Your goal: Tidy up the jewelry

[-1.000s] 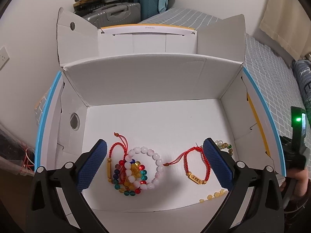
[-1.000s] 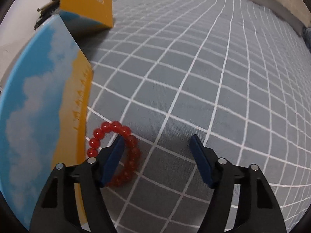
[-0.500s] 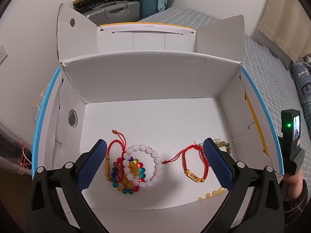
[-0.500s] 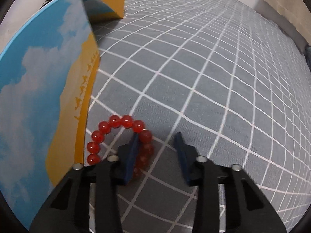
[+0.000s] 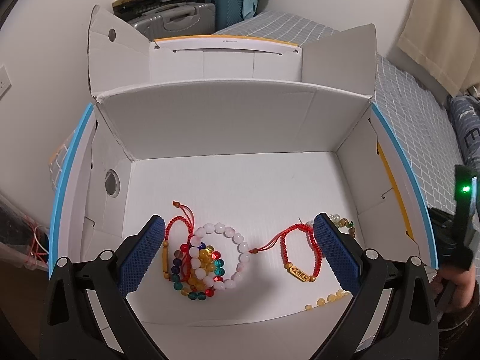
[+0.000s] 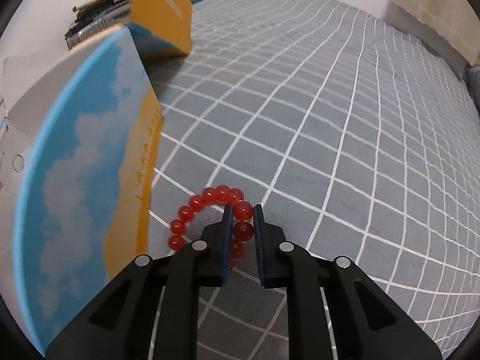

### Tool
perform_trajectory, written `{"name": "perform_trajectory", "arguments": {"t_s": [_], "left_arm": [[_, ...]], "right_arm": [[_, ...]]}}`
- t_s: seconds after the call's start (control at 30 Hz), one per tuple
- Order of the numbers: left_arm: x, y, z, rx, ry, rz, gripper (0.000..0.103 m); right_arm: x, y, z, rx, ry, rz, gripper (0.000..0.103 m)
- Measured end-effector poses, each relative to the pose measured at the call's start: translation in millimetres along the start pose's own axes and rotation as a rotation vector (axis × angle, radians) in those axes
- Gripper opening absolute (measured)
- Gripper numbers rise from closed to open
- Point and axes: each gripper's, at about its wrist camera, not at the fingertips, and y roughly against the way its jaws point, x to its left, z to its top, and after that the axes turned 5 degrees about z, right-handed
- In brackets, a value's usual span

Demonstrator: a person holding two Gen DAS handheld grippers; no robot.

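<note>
Within the last second the right gripper [image 6: 242, 220] had narrowed from wide apart onto the red bead bracelet [image 6: 210, 210] lying on the checked bedsheet [image 6: 330, 120] beside the box [image 5: 228, 138], probably ready for lifting, while the left gripper [image 5: 237, 252] stayed wide open, empty, above the bracelets inside.

1 box [image 5: 228, 138], 2 red cord bracelets [image 5: 300, 252].

I'm working in a bedroom at home: a bed with a grey, white-checked sheet [image 6: 345, 114] fills the right wrist view, and suitcases [image 5: 192, 15] are stacked in the corner by a white wall (one teal, one grey, with clutter on top). A beige curtain [image 5: 435, 30] hangs at the right, and a wall socket [image 5: 3, 81] shows at the left edge.
</note>
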Motion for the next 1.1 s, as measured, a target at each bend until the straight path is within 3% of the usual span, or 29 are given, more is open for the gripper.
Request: {"name": "perform_trajectory", "arguments": {"t_s": [0.77,1.1], "left_arm": [[12.4,28.0,14.1,-0.060,0.000,0.044,0.097],[25.5,33.9,12.6,-0.076,0.019,0.058,0.097]], "right_arm": [[66.2,136.8,48.2,-0.282,0.129,0.018,0.013],[120.9,141.4,43.9,-0.281,0.202,0.112,0.013]]}}
